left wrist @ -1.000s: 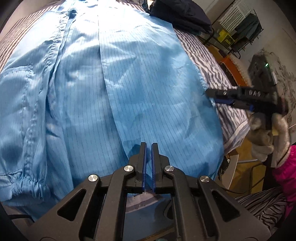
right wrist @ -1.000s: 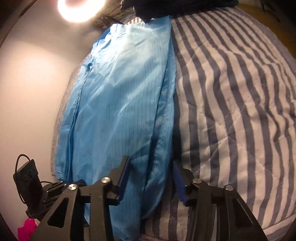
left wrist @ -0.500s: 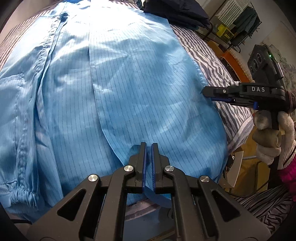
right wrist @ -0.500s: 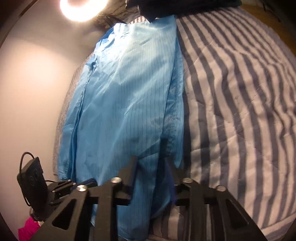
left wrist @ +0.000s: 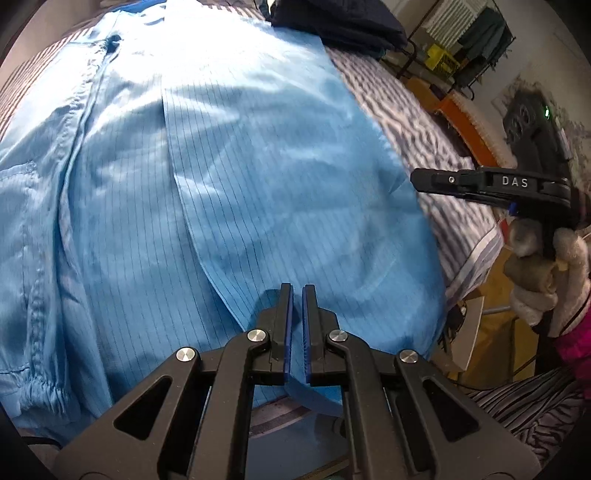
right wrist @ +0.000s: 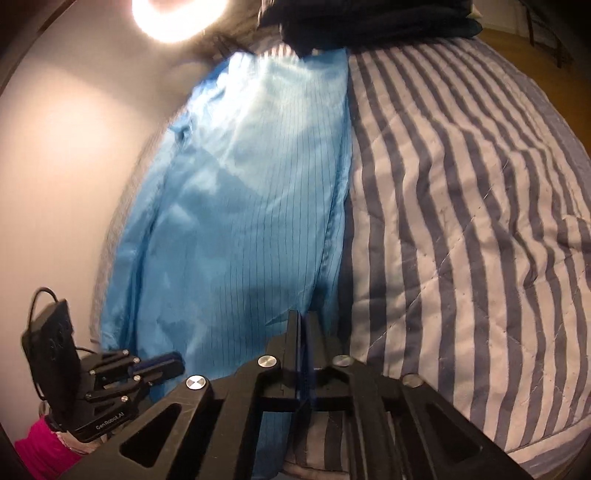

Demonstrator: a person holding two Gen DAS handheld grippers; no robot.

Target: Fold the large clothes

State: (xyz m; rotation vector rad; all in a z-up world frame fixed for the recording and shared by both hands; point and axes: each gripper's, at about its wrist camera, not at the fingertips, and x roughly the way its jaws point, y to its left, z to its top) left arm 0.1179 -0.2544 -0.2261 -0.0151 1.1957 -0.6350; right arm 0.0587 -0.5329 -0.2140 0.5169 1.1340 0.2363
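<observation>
Spread out long on the striped bed (right wrist: 461,221), from the near edge up to the far end: a big blue coat (left wrist: 258,166) with thin dark lines. Off at the far end, touching the coat's far right corner: a pile of dark folded clothes (left wrist: 332,18). Already laid over the middle of the coat, one front flap, with its straight edge running from far to near. On the left, a sleeve with a gathered cuff (left wrist: 40,391), seemingly tucked in along the side. So, by the look of it, the side folds done and the coat made into one long strip. Left gripper (left wrist: 297,295) at the near hem, jaws tight together, clamped on a bit of blue cloth that pokes out below them. Right gripper (right wrist: 303,321) at the coat's right edge, near the bed's near side; jaws squeezed in and then just let out a little, with the cloth edge between them and the pads seemingly pressed on it. Both corners of the near end looking caught, then. Not yet done: lifting the near end and carrying it up toward the far end to fold the strip in half, maybe once more after that, then patting it flat.
</observation>
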